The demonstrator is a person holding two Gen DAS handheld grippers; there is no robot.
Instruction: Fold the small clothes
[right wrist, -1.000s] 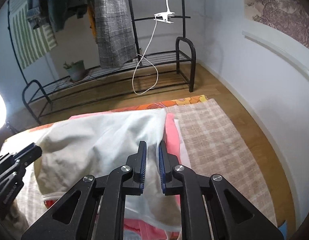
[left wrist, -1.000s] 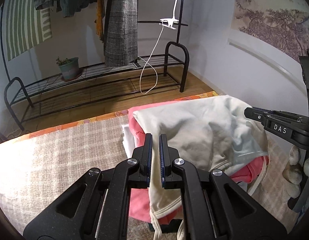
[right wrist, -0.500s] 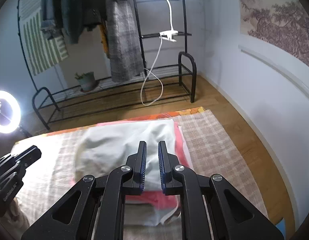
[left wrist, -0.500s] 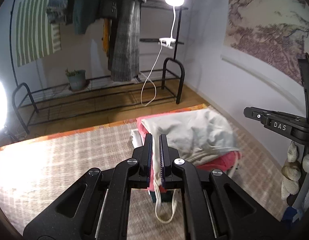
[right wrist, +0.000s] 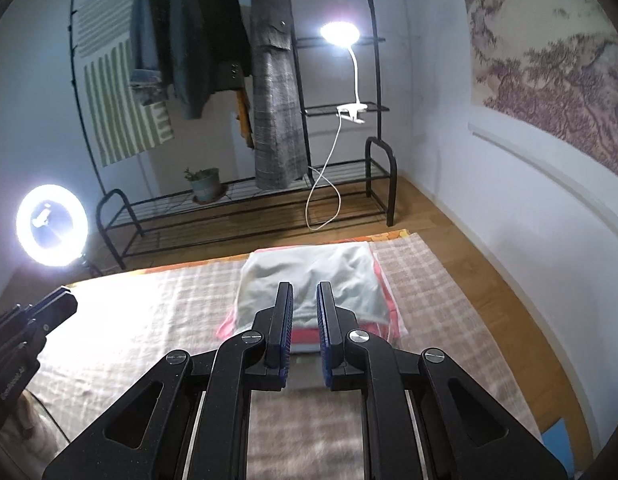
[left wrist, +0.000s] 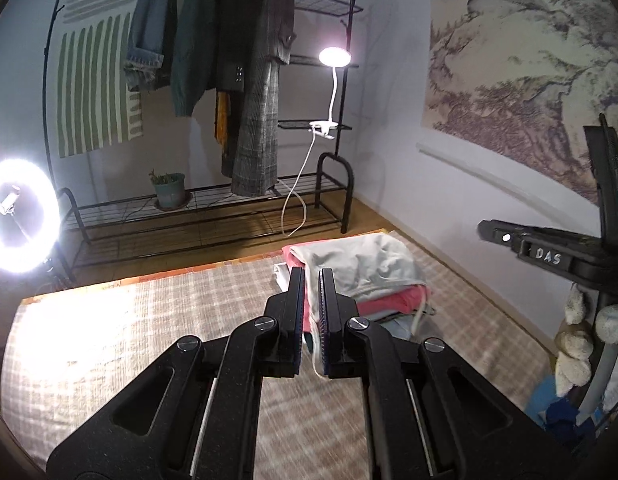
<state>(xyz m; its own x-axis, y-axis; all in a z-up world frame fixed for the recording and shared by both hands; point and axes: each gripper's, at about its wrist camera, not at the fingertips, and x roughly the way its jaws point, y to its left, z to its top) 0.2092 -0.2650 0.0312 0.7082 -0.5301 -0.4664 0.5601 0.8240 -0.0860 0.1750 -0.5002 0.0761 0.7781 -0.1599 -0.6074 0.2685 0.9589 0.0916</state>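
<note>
Currently my left gripper (left wrist: 310, 280) and right gripper (right wrist: 304, 295) are hovering narrow and empty above the folded cream garment (right wrist: 313, 280) topping the pink stack (right wrist: 309, 334); I judge squaring edges advisable.

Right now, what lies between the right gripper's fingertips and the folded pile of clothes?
Nothing solid. In the right wrist view the right gripper hangs in the air on the near side of the pile of clothes; below it only checked cloth shows.
</note>
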